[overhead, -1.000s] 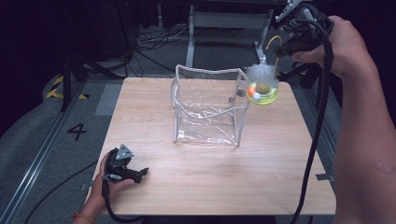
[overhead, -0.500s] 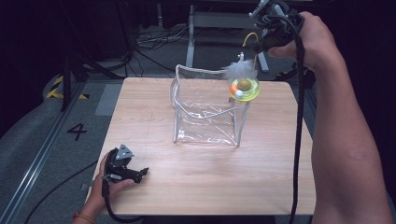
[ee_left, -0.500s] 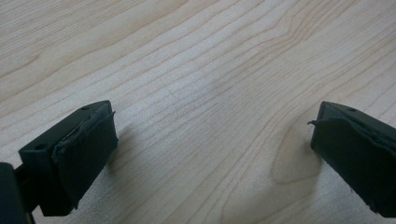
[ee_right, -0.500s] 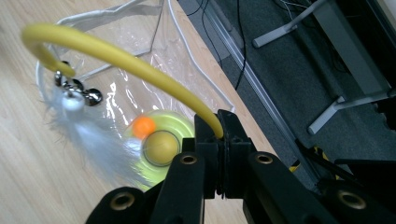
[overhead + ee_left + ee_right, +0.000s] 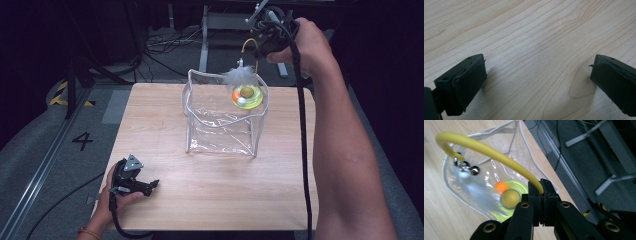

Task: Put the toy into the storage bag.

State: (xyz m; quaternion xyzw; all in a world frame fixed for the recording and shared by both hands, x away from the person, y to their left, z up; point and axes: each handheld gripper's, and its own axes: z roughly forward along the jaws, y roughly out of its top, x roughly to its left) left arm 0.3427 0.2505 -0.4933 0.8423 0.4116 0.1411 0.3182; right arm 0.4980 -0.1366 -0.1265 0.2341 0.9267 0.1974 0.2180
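Since the earlier frame the right gripper [image 5: 266,39] has carried the cat toy [image 5: 246,94] inward from beyond the table's right far corner, so it now hangs over the right side of the clear bag's [image 5: 222,117] open mouth. The table [image 5: 165,125] carries the bag near its far edge. The right jaws are clamped on the toy's yellow wand [image 5: 491,152]; the left gripper [image 5: 131,180], released, rests at the near left corner. Lowered off-centre, the toy could catch the floppy rim and tip the unheld bag.
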